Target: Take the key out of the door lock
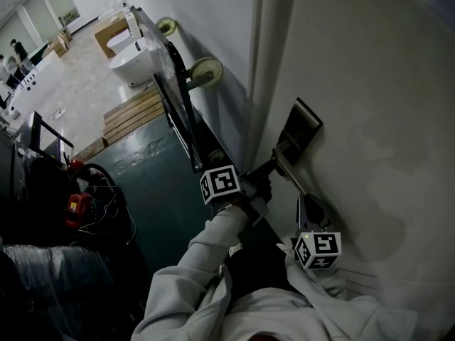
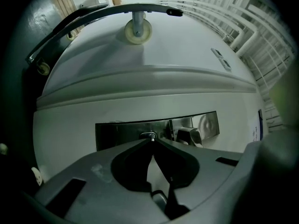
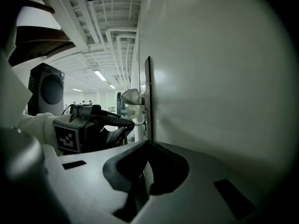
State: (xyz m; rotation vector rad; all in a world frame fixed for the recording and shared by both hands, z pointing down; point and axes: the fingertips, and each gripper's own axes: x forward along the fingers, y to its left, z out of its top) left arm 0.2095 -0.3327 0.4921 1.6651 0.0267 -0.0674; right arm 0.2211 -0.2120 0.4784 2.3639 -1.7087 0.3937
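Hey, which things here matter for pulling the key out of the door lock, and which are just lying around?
For the job: small silver key, pinched in the left tool; shiny steel lock plate; white door.
Lying about: white ceramic toilet; stacked wooden planks; red device among cables.

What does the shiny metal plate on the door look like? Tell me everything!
The lock plate is a long, narrow strip of mirror-shiny metal, fixed flat against the pale door. A lever handle sticks out of it near one end. Farther along, a small key pokes out of it, and the left gripper is shut on that key. In the right gripper view the plate shows edge-on and looks thin.
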